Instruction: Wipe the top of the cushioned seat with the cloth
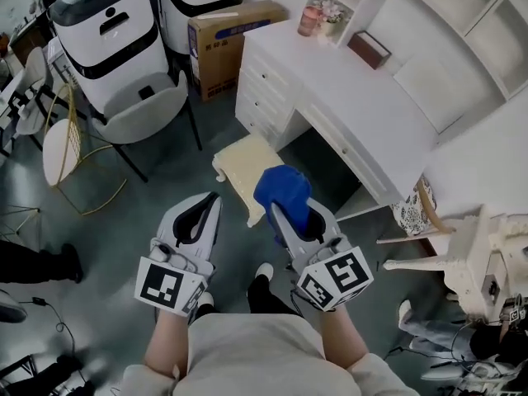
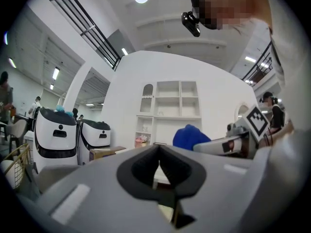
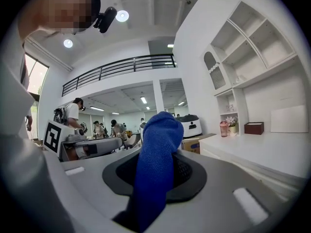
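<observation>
The cushioned seat (image 1: 241, 165) stands on the floor by the white desk's (image 1: 355, 89) drawer corner. The cloth (image 1: 283, 190) looks soft, light and floppy. My right gripper (image 1: 290, 214) is clamped on its bunched lower half, a sound hold, and its length runs along the jaws towards the seat's near edge. My left gripper (image 1: 213, 201) is closed on nothing.

The place is a large open test hall fitted as a mock home room. A white tabletop (image 1: 363, 97) over drawers and a wall shelf unit (image 3: 243, 57) stand near white machines (image 1: 103, 40) and a cardboard box (image 1: 223, 44), with a mezzanine railing (image 3: 121, 67) overhead.
</observation>
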Demonstrator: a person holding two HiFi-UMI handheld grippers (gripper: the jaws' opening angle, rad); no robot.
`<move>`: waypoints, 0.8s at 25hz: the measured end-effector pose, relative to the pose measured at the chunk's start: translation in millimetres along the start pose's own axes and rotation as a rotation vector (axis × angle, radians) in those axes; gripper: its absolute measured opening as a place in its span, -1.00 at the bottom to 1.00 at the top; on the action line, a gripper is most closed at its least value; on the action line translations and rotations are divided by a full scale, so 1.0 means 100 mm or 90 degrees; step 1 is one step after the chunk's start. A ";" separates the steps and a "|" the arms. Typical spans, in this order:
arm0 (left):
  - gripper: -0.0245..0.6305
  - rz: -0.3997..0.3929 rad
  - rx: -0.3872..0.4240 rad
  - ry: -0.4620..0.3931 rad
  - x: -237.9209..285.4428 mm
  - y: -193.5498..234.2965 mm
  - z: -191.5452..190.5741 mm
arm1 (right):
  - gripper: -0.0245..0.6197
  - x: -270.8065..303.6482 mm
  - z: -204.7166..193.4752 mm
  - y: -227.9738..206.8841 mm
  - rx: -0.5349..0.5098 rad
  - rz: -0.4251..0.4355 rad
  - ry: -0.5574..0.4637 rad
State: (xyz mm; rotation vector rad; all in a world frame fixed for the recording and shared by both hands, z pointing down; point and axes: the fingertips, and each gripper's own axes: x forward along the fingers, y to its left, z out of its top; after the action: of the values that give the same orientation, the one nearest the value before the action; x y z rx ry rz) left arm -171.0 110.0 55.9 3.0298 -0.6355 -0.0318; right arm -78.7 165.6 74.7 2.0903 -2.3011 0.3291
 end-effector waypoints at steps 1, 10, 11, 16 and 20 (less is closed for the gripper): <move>-0.93 0.008 0.000 0.000 0.06 -0.02 0.00 | -0.58 0.01 0.01 -0.08 0.001 0.007 0.002; -0.93 0.084 0.005 -0.004 0.39 -0.24 -0.14 | -0.58 0.02 -0.04 -0.59 -0.006 0.074 0.013; -0.93 0.089 0.007 -0.002 0.41 -0.26 -0.16 | -0.58 0.02 -0.04 -0.63 -0.006 0.079 0.013; -0.93 0.111 0.013 0.010 0.48 -0.30 -0.20 | -0.58 0.07 -0.10 -0.76 0.007 0.099 0.015; -0.93 0.131 0.010 0.016 0.50 -0.17 -0.22 | -0.58 0.21 -0.15 -0.78 0.016 0.111 0.021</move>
State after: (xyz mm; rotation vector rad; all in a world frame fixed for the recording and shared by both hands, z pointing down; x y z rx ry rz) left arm -117.5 106.5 76.3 2.9570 -0.9452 0.0199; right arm -5.9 140.9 103.5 1.8832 -2.4774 0.3945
